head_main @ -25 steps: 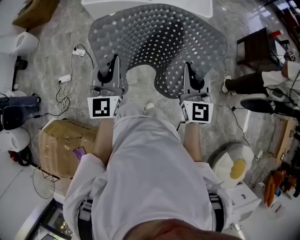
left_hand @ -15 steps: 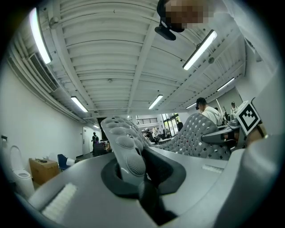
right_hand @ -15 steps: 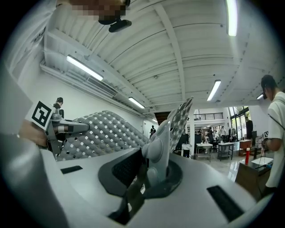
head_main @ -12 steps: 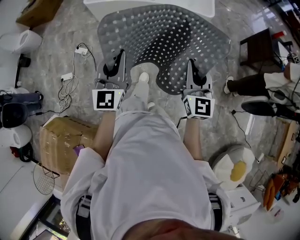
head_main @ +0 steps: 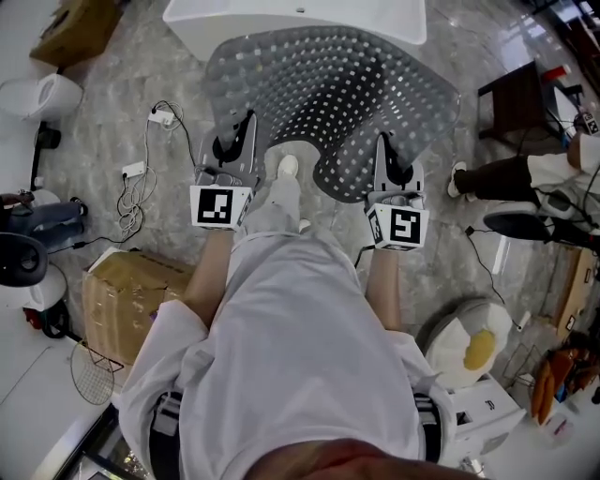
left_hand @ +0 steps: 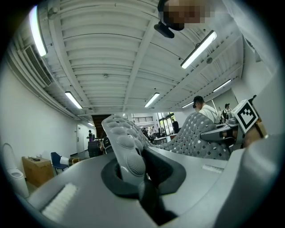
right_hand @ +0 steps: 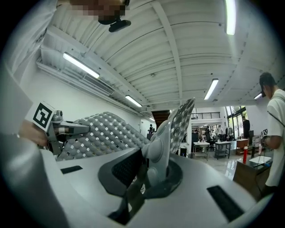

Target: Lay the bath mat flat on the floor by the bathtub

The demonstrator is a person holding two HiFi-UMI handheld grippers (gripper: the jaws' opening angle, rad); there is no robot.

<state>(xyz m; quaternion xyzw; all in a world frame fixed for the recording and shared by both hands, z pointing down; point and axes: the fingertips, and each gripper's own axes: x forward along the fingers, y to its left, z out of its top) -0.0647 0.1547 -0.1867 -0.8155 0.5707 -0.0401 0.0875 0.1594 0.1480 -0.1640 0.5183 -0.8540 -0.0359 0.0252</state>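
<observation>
A grey perforated bath mat (head_main: 328, 89) hangs between my two grippers above the marble floor, sagging in the middle, just in front of the white bathtub (head_main: 291, 21). My left gripper (head_main: 234, 142) is shut on the mat's near left corner, and my right gripper (head_main: 390, 167) is shut on its near right corner. The left gripper view shows the studded mat edge (left_hand: 127, 147) pinched in the left gripper (left_hand: 133, 176). In the right gripper view the mat edge (right_hand: 173, 127) stands up out of the right gripper (right_hand: 153, 167). The person's shoe (head_main: 288, 169) is under the mat's near edge.
A cardboard box (head_main: 122, 300) stands at the left, with cables and a power strip (head_main: 141, 169) on the floor beyond it. To the right are a dark stool (head_main: 514, 94), a seated person's legs (head_main: 506, 173) and an egg-shaped cushion (head_main: 469, 347).
Both grippers and the mat have moved forward toward the bathtub, more of which shows now. The person has stepped forward, one shoe now under the mat's near edge.
</observation>
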